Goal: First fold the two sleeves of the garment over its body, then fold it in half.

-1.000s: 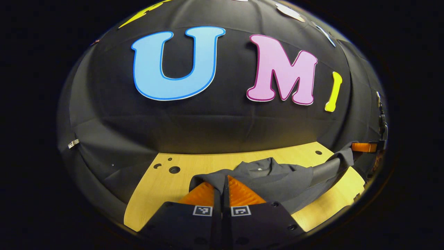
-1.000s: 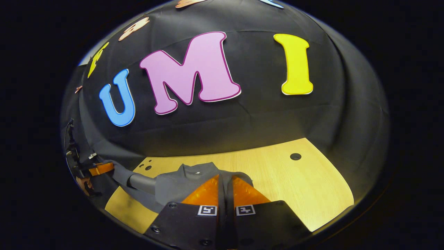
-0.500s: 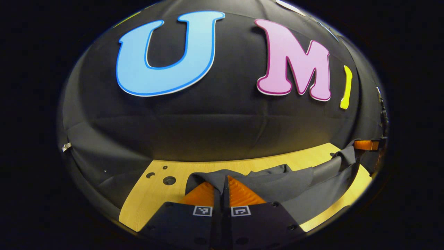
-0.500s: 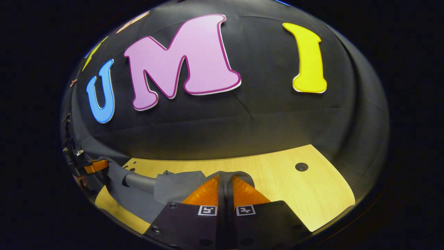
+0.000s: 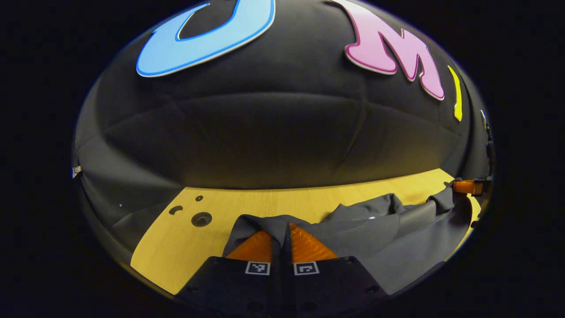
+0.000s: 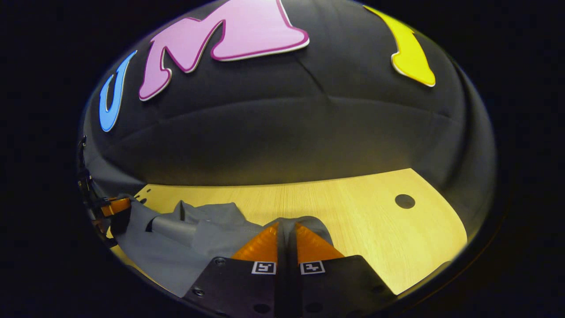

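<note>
I see the dark grey garment (image 5: 379, 229) rumpled on the wooden table, its near edge lifted and stretched sideways, with one sleeve (image 6: 174, 229) folded over its body.

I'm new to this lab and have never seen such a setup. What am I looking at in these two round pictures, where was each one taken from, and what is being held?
There is no robot here: a person holds a two-finger gripper in each hand, and a wide-angle camera rides on each gripper, looking forward along its fingers. So the left gripper view is taken from the left gripper, and the right gripper view from the right gripper; each gripper's own fingers show at the bottom of its picture.

On the wooden table lies a dark grey garment. Both grippers are closed, each pinching an edge of the cloth between its fingers, with the garment stretched between them. At the far edge of each view you can see the other gripper, also gripping the cloth. The black cloth behind is the booth's wall.
</note>
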{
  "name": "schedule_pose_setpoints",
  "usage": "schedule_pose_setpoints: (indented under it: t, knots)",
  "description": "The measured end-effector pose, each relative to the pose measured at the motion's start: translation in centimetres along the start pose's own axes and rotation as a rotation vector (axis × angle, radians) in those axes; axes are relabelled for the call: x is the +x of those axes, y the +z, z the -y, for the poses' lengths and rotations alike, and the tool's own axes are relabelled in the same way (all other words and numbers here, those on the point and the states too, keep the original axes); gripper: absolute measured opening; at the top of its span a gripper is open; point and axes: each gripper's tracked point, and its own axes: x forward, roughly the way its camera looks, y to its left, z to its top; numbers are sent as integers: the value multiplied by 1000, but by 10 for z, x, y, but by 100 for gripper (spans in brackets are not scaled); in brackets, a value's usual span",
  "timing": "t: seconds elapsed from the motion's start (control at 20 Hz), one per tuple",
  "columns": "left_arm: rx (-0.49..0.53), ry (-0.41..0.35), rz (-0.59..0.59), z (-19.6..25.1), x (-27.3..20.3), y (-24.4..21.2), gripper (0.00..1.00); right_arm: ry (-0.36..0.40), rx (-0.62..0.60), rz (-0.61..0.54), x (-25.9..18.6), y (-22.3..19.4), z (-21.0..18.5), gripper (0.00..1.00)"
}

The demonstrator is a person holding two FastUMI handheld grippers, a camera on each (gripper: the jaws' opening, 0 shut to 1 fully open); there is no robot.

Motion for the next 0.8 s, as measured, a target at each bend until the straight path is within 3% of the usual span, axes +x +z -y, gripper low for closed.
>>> schedule_pose_setpoints:
  t: [0.35,0.5,0.55,0.6,0.65,0.7,0.75,0.8]
  knots:
    - [17,32,-46,0,23,-29,6,-25,13,-71,32,-28,6,13]
    - [14,26,-30,2,22,-27,15,-41,42,-93,33,-32,12,24]
    - [5,22,-32,2,20,-29,19,-42,51,-95,31,-31,13,15]
    - [-1,18,-37,4,18,-29,26,-43,51,-94,29,-30,14,24]
    - [-3,20,-41,2,16,-29,42,-43,48,-89,26,-26,15,27]
    - [-1,21,-41,1,13,-29,57,-38,44,-81,23,-22,13,37]
    - [2,23,-36,0,8,-28,73,-29,43,-75,18,-18,11,57]
    - [6,25,-27,0,4,-24,89,-17,41,-69,12,-14,7,65]
